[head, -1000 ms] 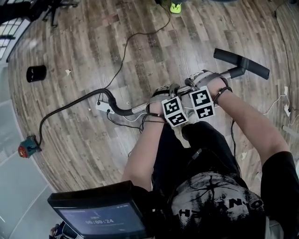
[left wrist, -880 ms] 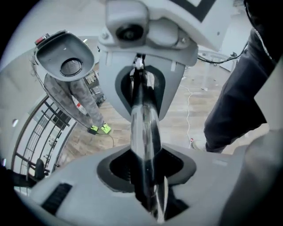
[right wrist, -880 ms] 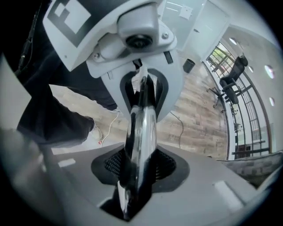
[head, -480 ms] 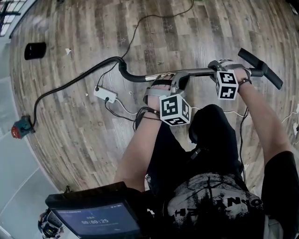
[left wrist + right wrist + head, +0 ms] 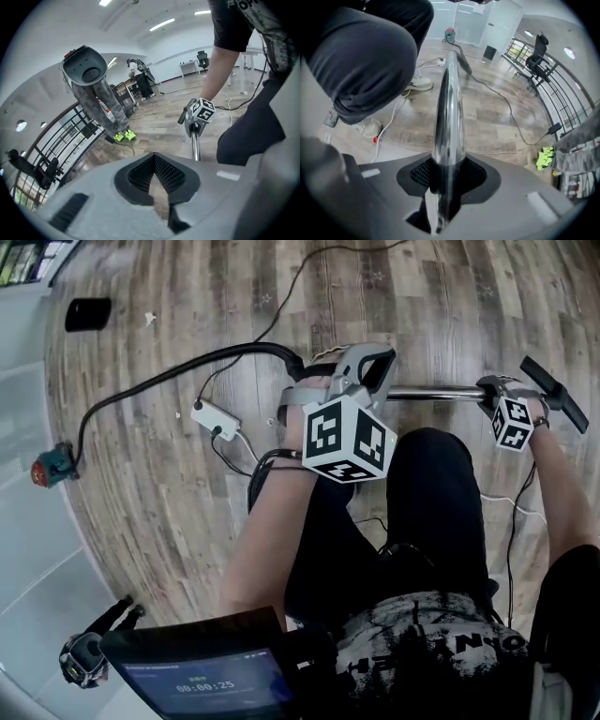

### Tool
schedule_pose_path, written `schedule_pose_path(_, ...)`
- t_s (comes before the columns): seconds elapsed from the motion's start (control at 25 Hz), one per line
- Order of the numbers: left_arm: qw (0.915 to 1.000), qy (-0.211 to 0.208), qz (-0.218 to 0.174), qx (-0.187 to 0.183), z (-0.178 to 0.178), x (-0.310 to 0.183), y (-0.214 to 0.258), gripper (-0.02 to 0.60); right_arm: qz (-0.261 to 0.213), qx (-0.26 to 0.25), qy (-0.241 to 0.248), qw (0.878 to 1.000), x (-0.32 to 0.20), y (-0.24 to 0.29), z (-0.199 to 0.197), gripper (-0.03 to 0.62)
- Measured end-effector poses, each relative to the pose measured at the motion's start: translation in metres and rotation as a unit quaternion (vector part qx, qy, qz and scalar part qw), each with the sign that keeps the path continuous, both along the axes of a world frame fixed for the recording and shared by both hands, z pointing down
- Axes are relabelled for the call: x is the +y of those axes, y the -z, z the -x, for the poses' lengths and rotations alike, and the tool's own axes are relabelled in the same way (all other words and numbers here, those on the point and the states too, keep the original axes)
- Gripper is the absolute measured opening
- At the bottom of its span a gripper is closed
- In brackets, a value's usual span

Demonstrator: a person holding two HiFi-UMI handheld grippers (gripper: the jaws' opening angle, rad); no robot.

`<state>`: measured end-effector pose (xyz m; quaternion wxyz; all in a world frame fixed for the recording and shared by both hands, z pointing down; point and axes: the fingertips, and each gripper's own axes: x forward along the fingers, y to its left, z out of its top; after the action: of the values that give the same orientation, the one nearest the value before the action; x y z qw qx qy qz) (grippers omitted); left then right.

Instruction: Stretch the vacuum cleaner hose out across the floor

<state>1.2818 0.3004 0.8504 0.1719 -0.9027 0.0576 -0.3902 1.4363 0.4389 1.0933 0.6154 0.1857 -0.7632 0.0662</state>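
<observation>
Bright, even light falls from ceiling lamps (image 5: pixel 161 24) far above the left jaws, the metal tube (image 5: pixel 449 108) between the right jaws shows strong glare, and all views bend toward their dark edges.

In the head view, the left tool (image 5: pixel 370 364) and its marker cube cover the spot where the black hose (image 5: pixel 187 367) meets the metal tube (image 5: pixel 436 392), so that joint cannot be seen. The right tool (image 5: pixel 492 390) has its jaws hidden there under its cube and the hand. The hose's far end reaches a small red and teal object (image 5: pixel 49 468), too small to name. A screen (image 5: pixel 202 676) is cut off by the bottom edge. In the left gripper view, the tube's near end is hidden behind the tool's body.
</observation>
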Motion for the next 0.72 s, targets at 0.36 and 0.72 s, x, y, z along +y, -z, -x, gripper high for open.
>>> schedule_pose_path(0.36,0.9992,-0.011,0.012,-0.037,-0.009,0.023,-0.062,0.002,0.045,-0.034,-0.039,0.998,0.037,-0.112,0.002,0.147)
schedule_pose_path(0.72,0.9958,0.052,0.042,-0.062,0.019,0.021,-0.079,0.002,0.088,0.015,-0.04,0.995,0.048,-0.164,-0.004,0.152)
